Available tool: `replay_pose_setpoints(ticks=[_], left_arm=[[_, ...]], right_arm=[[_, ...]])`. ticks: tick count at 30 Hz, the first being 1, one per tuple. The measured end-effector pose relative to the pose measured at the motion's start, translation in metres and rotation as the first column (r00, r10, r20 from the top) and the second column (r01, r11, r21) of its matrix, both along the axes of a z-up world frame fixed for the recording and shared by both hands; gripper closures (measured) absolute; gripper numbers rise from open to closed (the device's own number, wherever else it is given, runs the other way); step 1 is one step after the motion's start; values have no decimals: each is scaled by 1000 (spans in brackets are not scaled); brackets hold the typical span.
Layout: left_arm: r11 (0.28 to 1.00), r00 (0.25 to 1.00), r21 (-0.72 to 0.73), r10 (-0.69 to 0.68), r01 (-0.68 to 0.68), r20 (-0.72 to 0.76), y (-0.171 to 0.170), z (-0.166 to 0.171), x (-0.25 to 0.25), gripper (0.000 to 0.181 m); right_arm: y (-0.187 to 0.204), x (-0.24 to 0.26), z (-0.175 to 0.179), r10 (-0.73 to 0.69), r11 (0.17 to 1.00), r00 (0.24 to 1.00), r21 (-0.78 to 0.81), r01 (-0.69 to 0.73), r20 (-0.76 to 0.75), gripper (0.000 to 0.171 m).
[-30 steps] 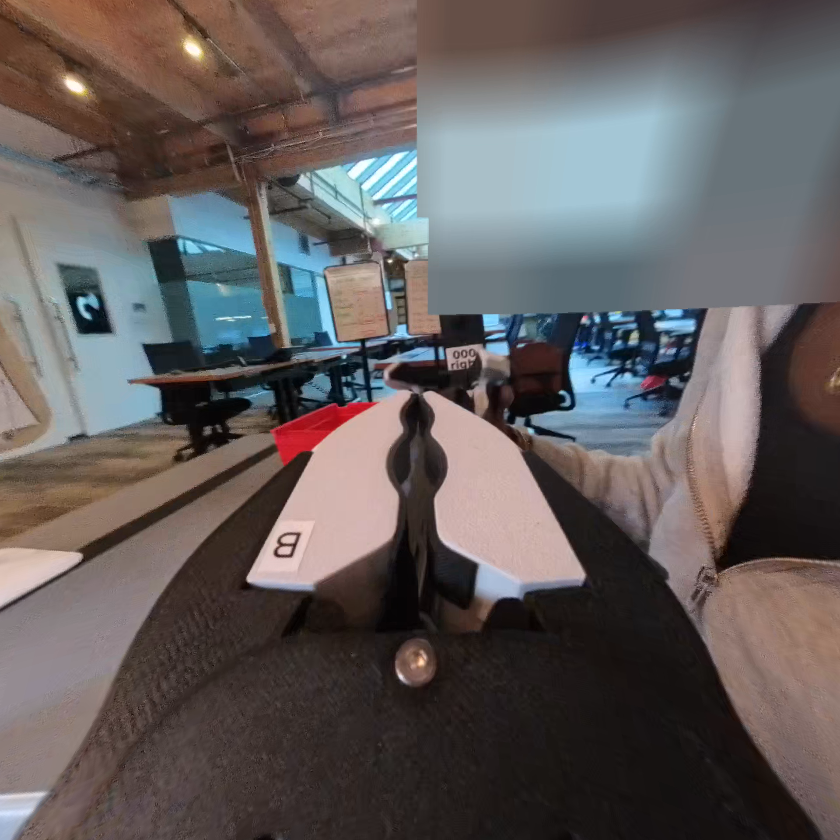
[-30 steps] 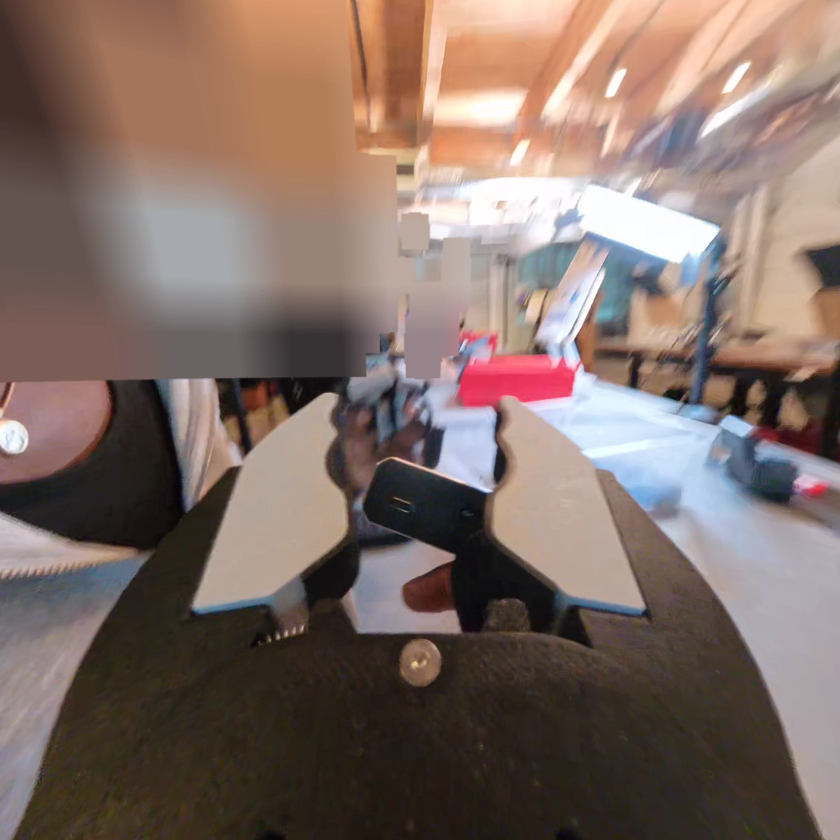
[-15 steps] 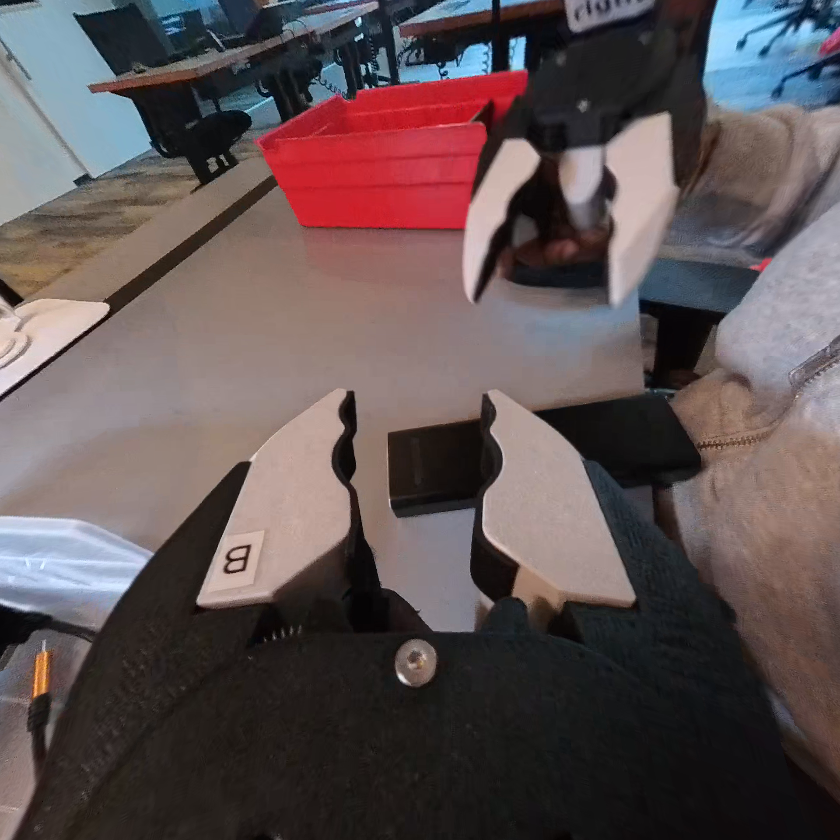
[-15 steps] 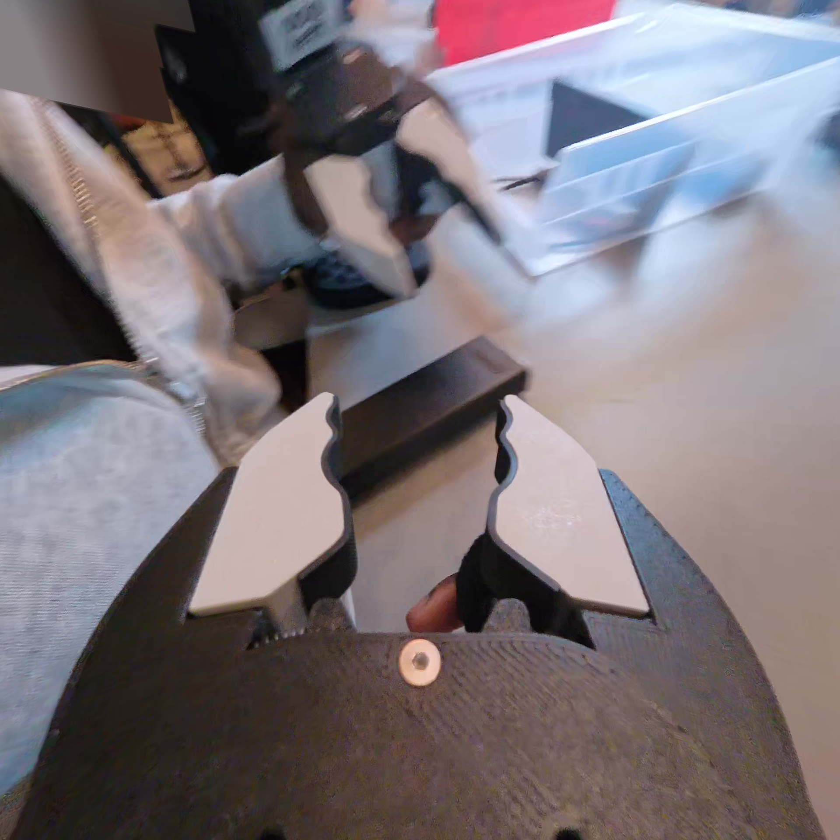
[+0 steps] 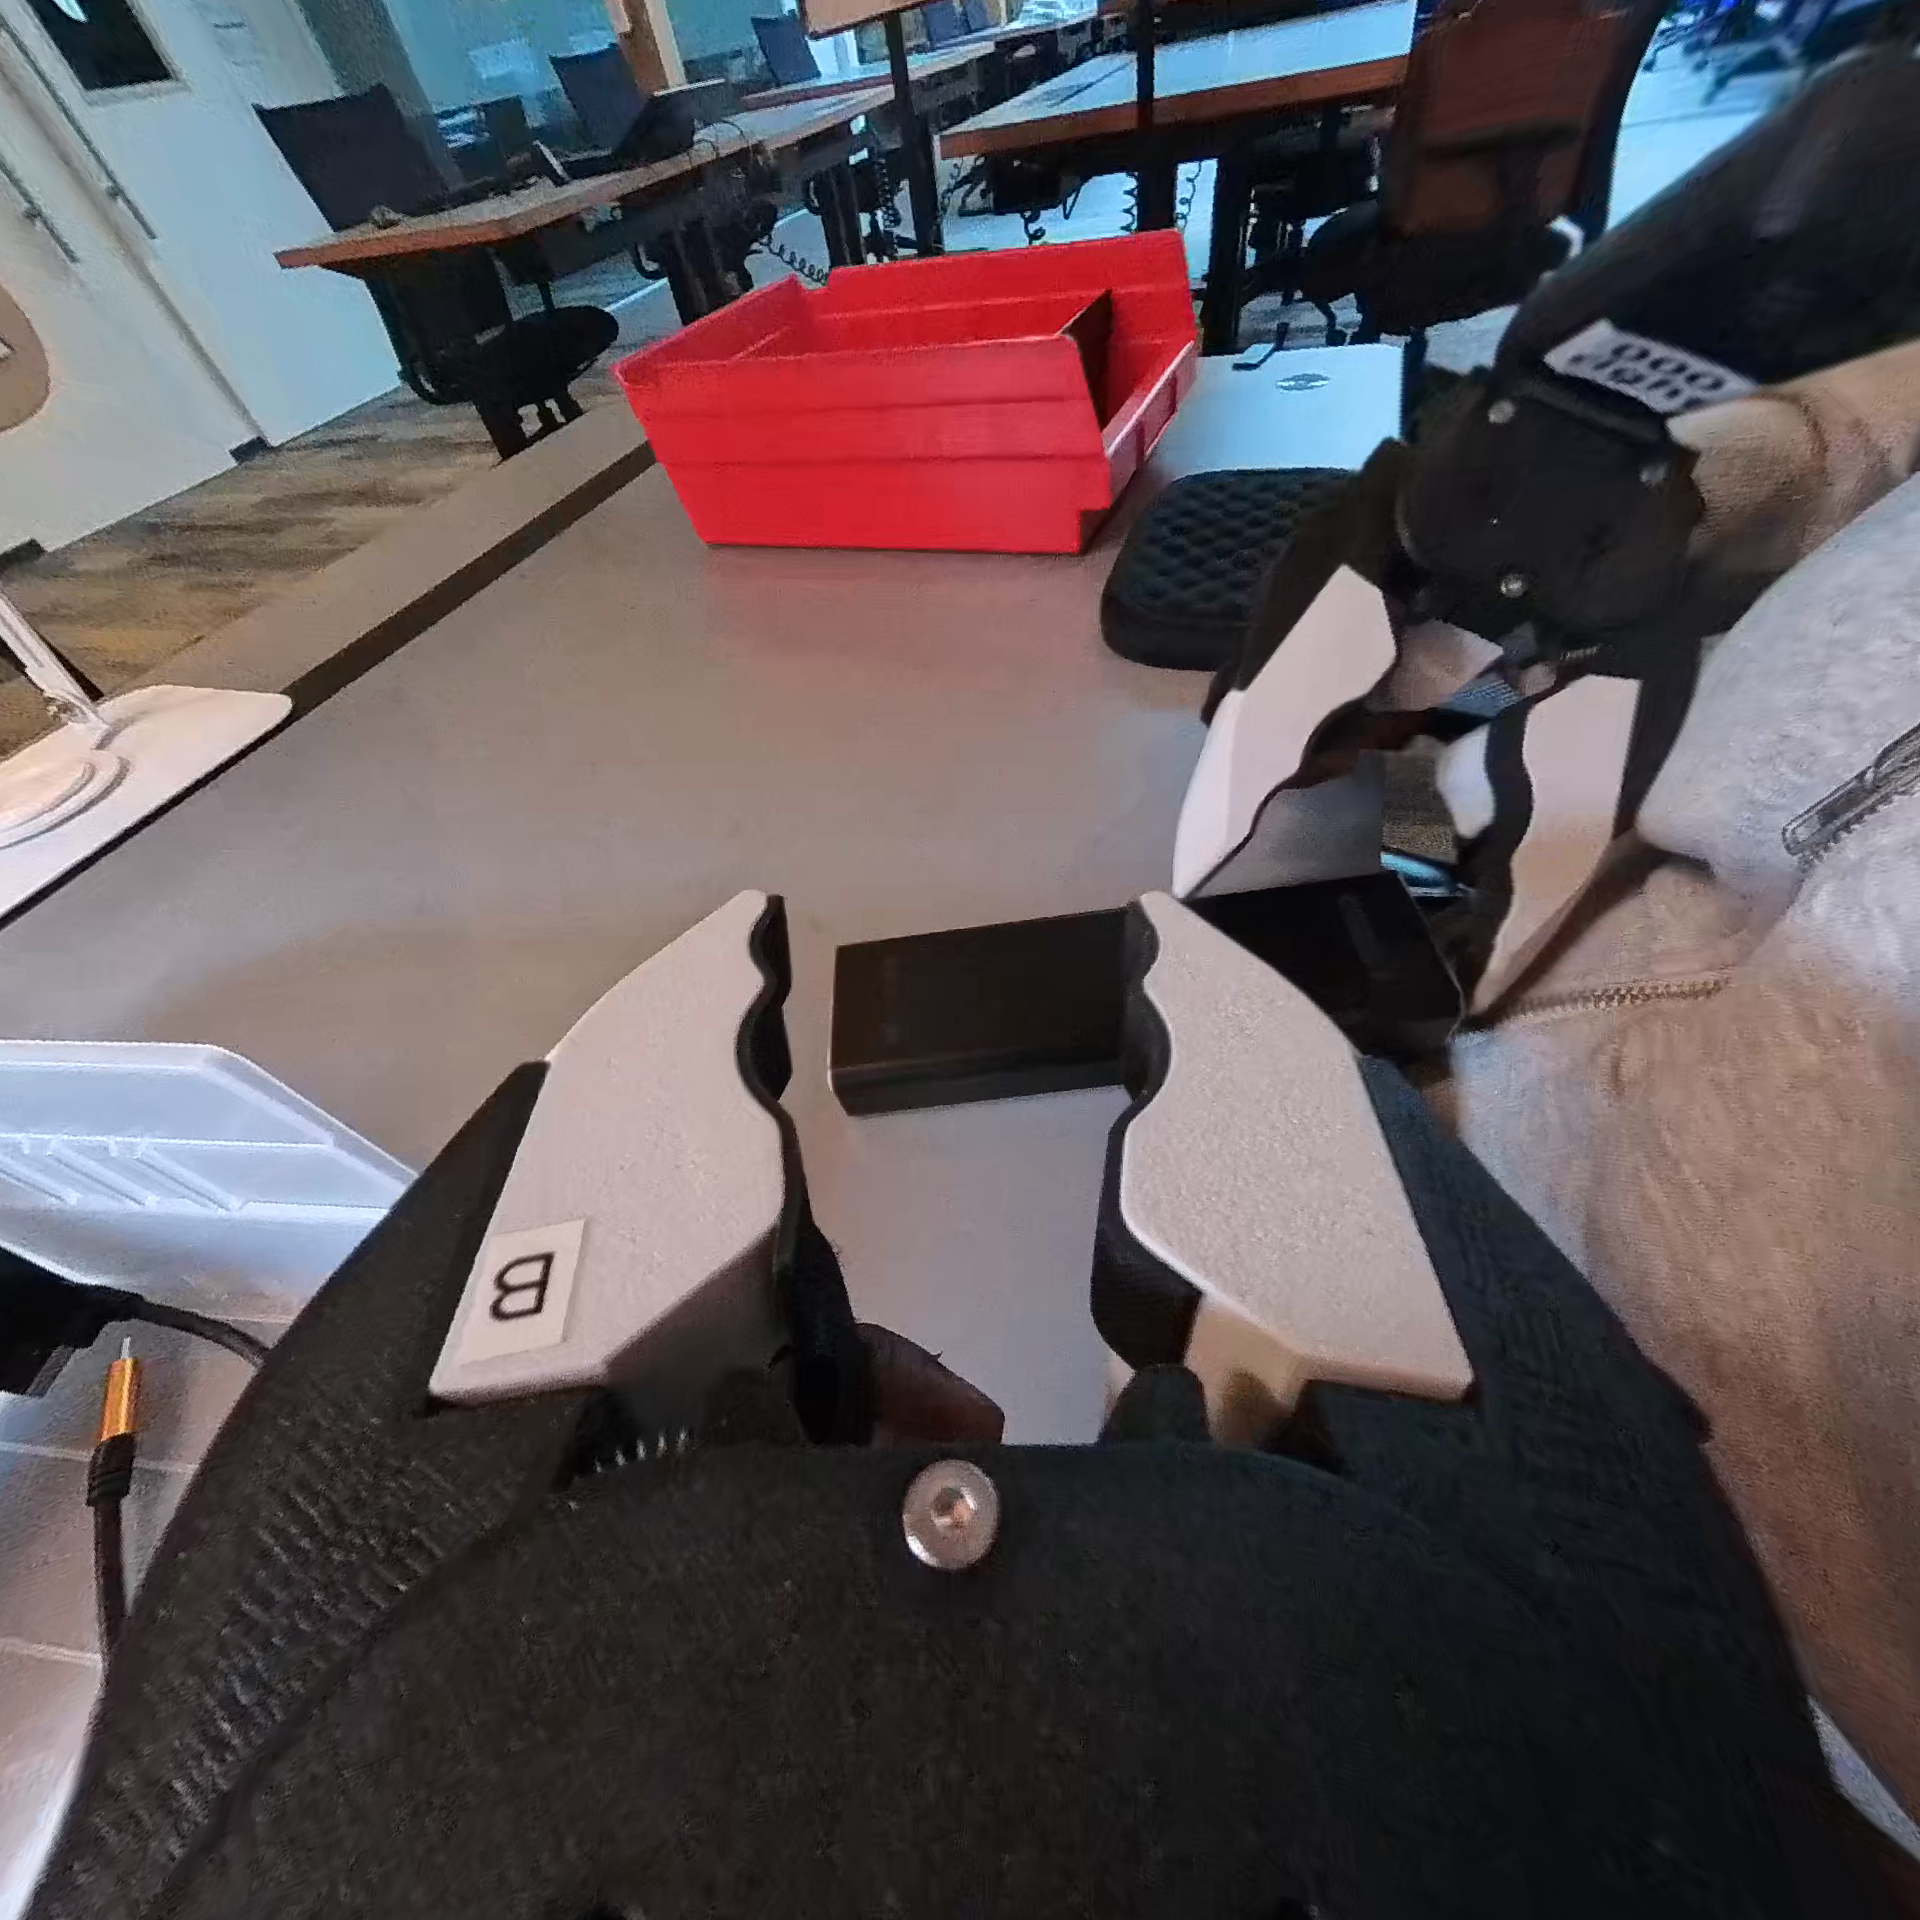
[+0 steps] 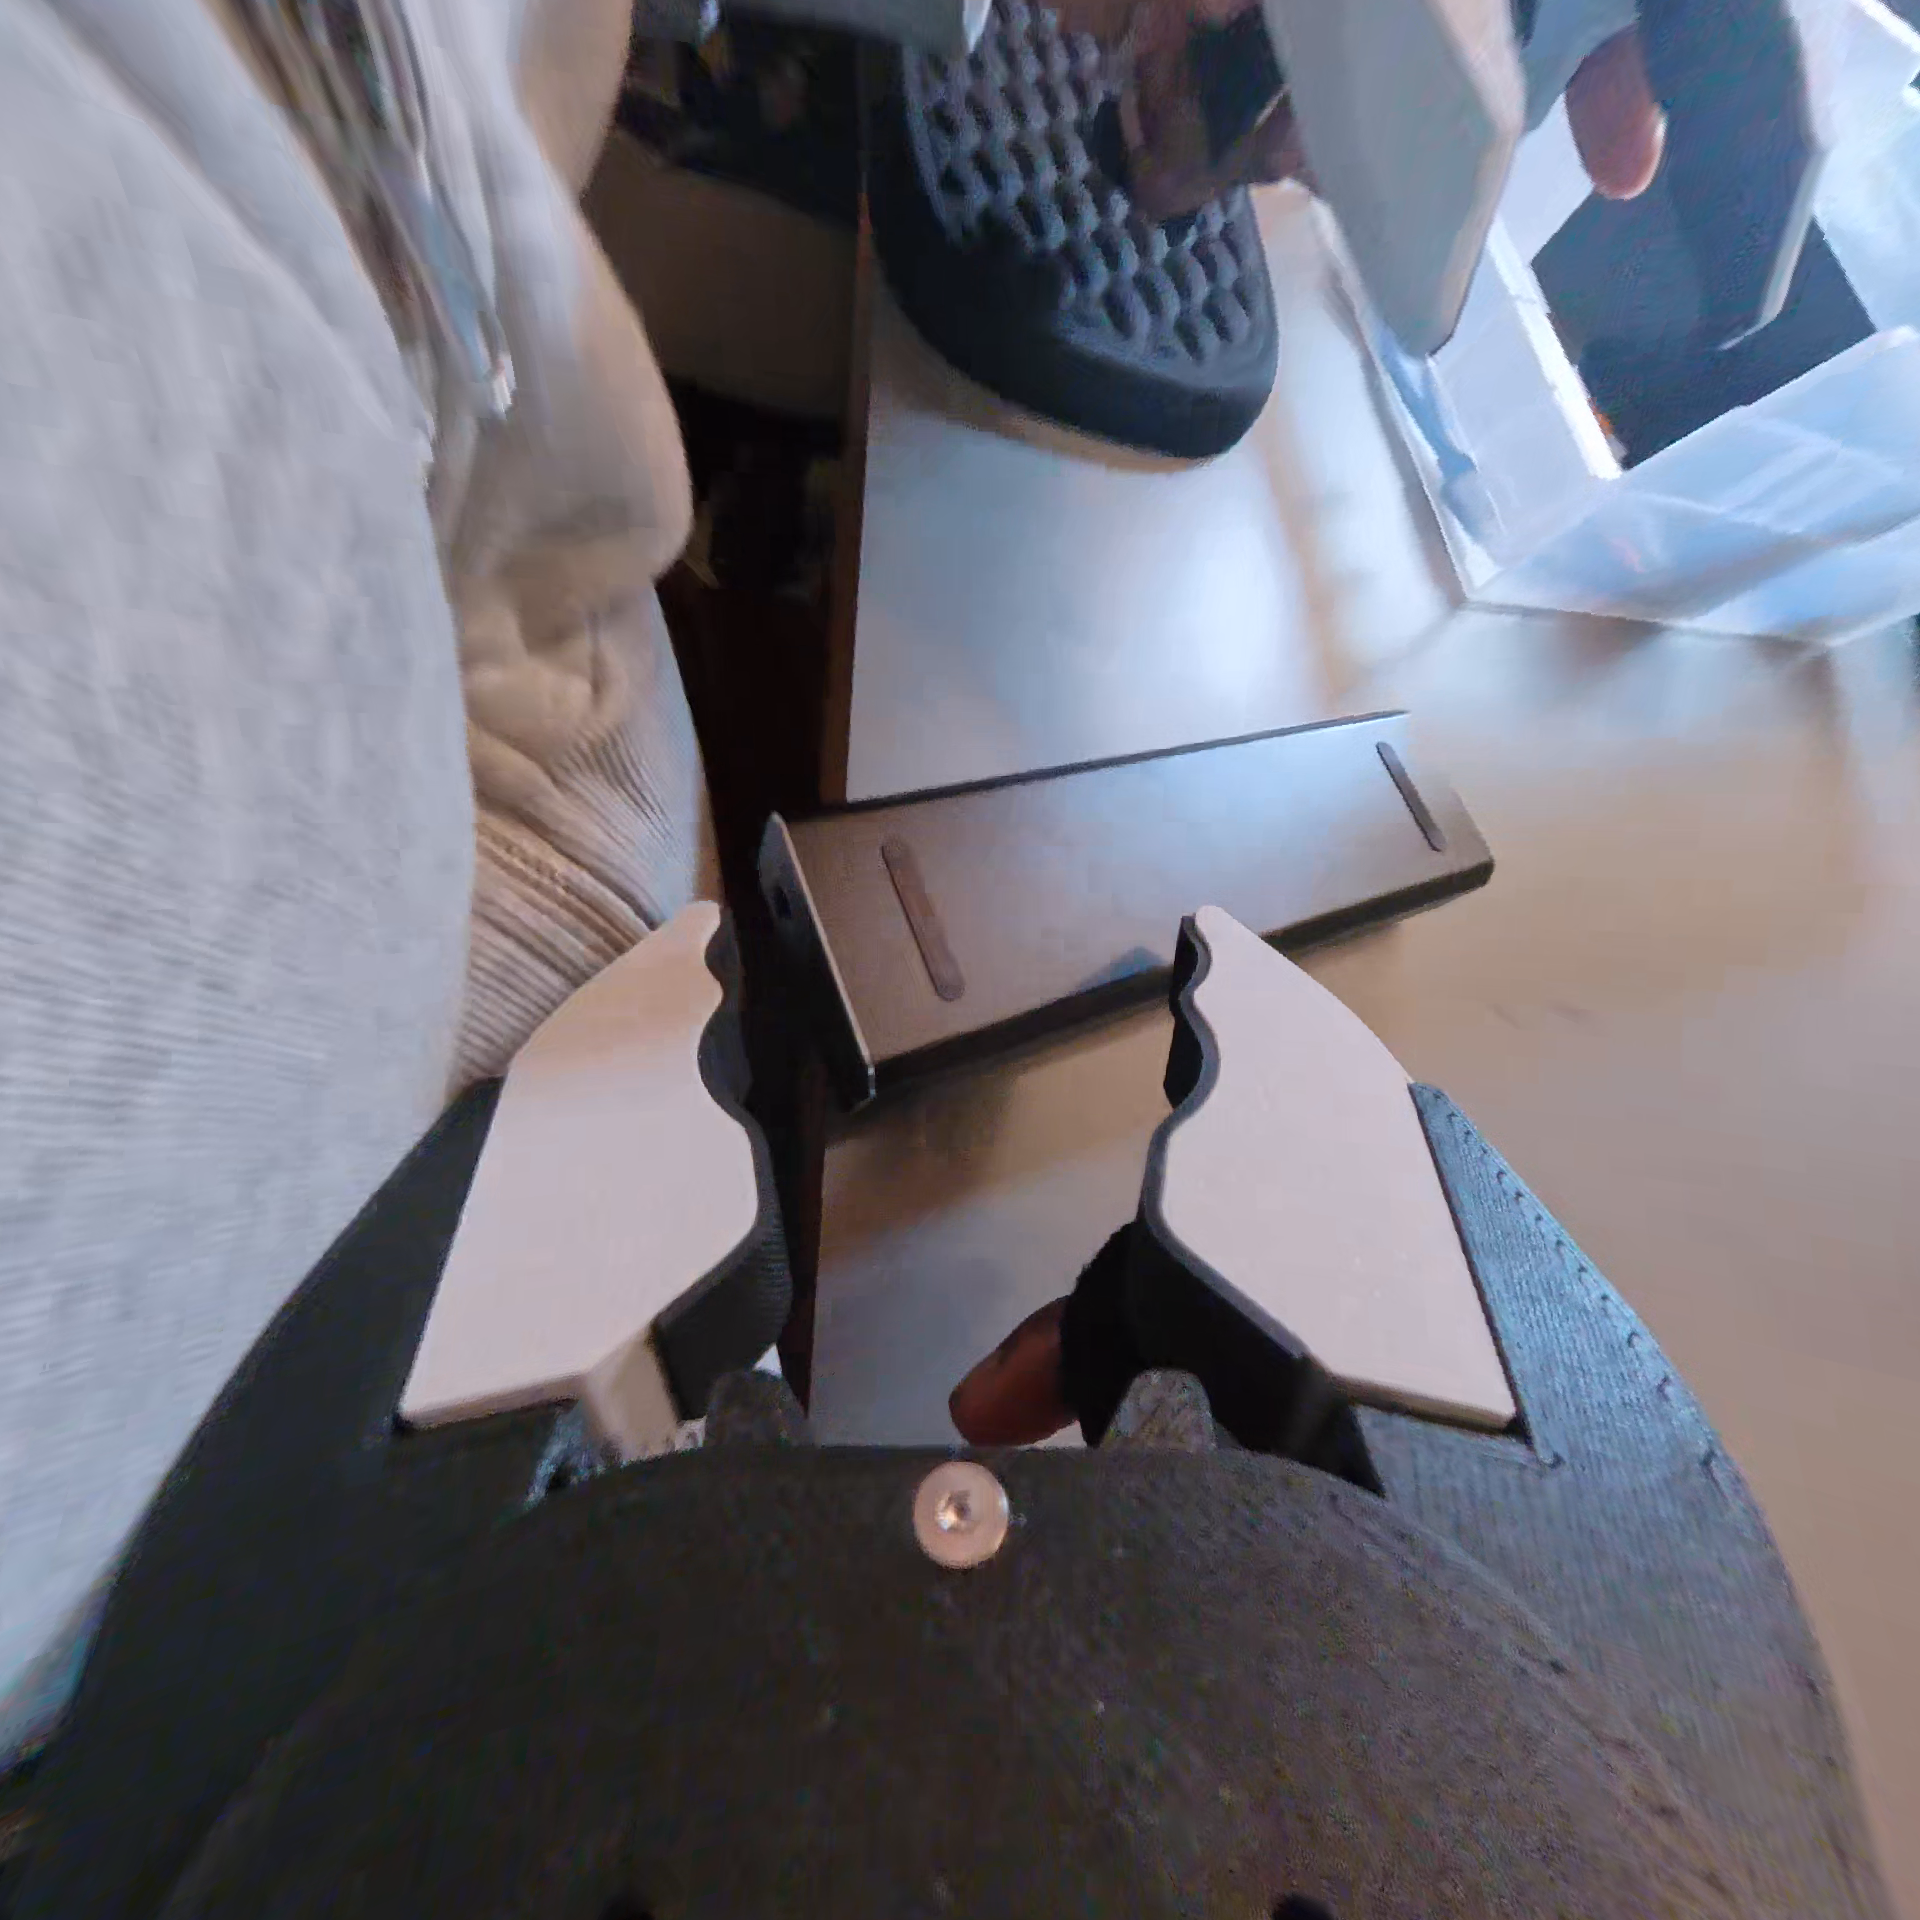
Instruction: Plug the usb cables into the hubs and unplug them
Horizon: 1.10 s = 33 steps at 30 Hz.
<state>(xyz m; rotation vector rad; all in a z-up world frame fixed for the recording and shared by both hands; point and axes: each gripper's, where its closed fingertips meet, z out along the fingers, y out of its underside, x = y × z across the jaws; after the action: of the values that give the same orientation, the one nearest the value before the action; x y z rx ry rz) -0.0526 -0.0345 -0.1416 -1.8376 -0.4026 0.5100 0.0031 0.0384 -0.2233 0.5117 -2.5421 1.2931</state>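
Observation:
A flat black hub (image 5: 977, 1003) lies on the grey table near its front edge; it also shows in the right wrist view (image 6: 1122, 883). My left gripper (image 5: 961, 914) is open and empty, its fingertips on either side of the hub's near end, just above it. My right gripper (image 6: 951, 930) is open and empty, low over the hub's other end; it also shows in the left wrist view (image 5: 1340, 935). A cable with an orange plug (image 5: 116, 1403) lies at the lower left, beside a clear plastic box (image 5: 156, 1143).
A red bin (image 5: 894, 436) stands at the back of the table. A black textured pad (image 5: 1205, 561) and a silver laptop (image 5: 1299, 400) lie to its right. A white lamp base (image 5: 114, 748) is at the left. The clear box also shows in the right wrist view (image 6: 1714, 499). A person's grey sweater (image 6: 239, 727) is close.
Both grippers have come down from pointing across the room to the table. The left one opened. The hub that the right gripper held now lies on the table.

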Motion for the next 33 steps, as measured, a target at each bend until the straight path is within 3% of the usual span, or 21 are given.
replay_pose_setpoints(ticks=[5, 11, 16, 20, 22, 25, 28, 33], left_arm=[[1000, 999, -24, -18, 17, -37, 4, 3, 11, 119], [999, 998, -51, -19, 16, -62, 4, 4, 16, 120], [1000, 997, -24, 9, -11, -81, -4, 13, 14, 120], [998, 995, -51, 41, -46, -88, -11, 9, 10, 121], [995, 994, -73, 55, -61, -92, -14, 6, 8, 121], [993, 994, -90, 63, -72, -94, -16, 2, 5, 122], [992, 993, -97, 77, -85, -84, -19, -3, 3, 122], [992, 994, -87, 88, -94, -66, -23, -9, -1, 122]], right_arm=[[-4, -10, -15, 0, 998, 938, 61, 23, -348, 94], [2, -6, -6, -30, 999, 933, 15, 37, -360, 111], [15, -12, 37, -131, 978, 973, -183, 96, -188, 130], [34, -50, 76, -276, 871, 936, -355, 340, 219, 142], [47, -75, 82, -295, 786, 801, -345, 514, 521, 143], [71, -107, 75, -247, 680, 479, -201, 705, 842, 143], [99, -124, 66, -196, 629, 236, -63, 775, 952, 143], [139, -126, 55, -204, 589, -3, 125, 798, 979, 143]])
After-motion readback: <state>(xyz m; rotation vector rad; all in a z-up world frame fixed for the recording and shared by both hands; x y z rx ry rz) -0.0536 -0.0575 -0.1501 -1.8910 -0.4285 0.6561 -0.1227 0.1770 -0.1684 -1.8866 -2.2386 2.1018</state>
